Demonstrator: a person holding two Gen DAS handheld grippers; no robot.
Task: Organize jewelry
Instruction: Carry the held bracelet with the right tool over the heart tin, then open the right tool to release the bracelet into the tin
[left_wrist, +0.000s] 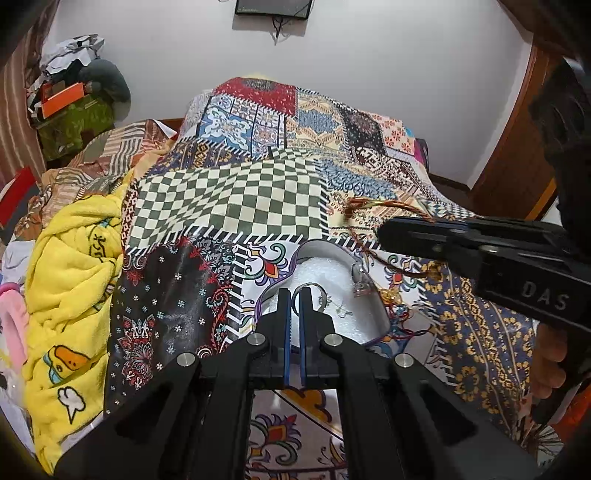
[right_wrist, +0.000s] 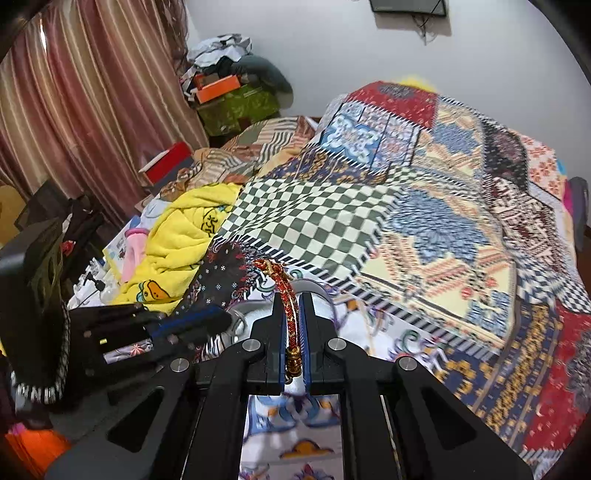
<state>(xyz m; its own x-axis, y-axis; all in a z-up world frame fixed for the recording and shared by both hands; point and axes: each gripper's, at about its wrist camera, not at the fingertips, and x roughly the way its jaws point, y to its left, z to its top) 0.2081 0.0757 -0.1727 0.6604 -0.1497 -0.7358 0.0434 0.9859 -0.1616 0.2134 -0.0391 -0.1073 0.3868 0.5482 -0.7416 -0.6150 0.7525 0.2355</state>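
Ring (left_wrist: 309, 295) between the left gripper (left_wrist: 294, 295) fingertips, in tray (left_wrist: 325, 266) on quilt (left_wrist: 229, 199) | right gripper (left_wrist: 384, 230) right of and beyond them | bracelet (right_wrist: 290, 314) between right gripper (right_wrist: 294, 299) fingers | blanket (left_wrist: 70, 258) far left of both

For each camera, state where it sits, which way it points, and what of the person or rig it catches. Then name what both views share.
Left wrist: sits behind the left claw, looking forward and down at a white tray and a silver ring on the patchwork quilt; the right claw enters from the right.

Right wrist: sits behind the right claw, which grips a red-and-gold bracelet; the left claw shows at left.

Shared: quilt, tray, yellow blanket, wall.
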